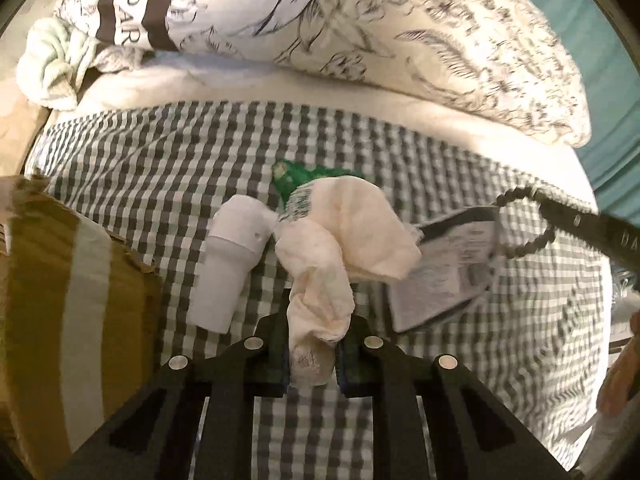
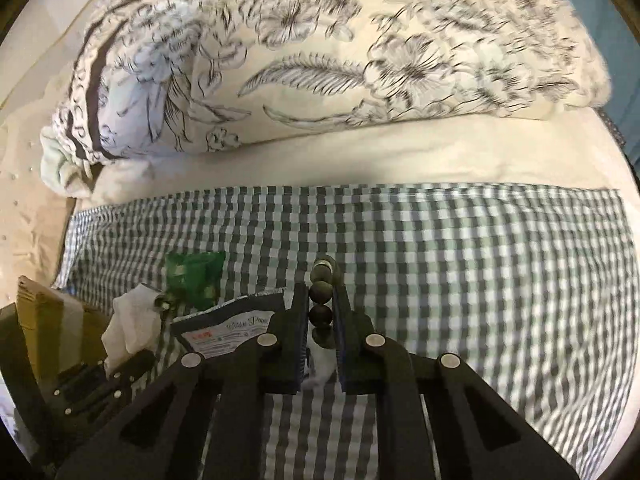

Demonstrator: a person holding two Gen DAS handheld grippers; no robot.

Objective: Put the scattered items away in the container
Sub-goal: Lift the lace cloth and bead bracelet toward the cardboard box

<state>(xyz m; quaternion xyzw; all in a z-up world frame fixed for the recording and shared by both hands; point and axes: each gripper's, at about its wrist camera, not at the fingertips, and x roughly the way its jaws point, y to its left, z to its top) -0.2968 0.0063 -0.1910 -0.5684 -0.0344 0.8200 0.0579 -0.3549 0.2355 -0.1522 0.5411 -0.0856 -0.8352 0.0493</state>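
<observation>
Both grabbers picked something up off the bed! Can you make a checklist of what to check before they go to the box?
1. Left gripper shut on the crumpled cloth: ok.
2. Right gripper shut on the bead string: ok.
3. Cloth hanging free of the white cup: cannot tell, they look close together.
4. Cardboard box within view at the left: ok, but its opening cannot be seen.
5. Bead loop clear of the paper packet: cannot tell, it overlaps the packet in the left wrist view.
6. Things left on the checked sheet: not ok, cup, packet and green wrapper remain.
</observation>
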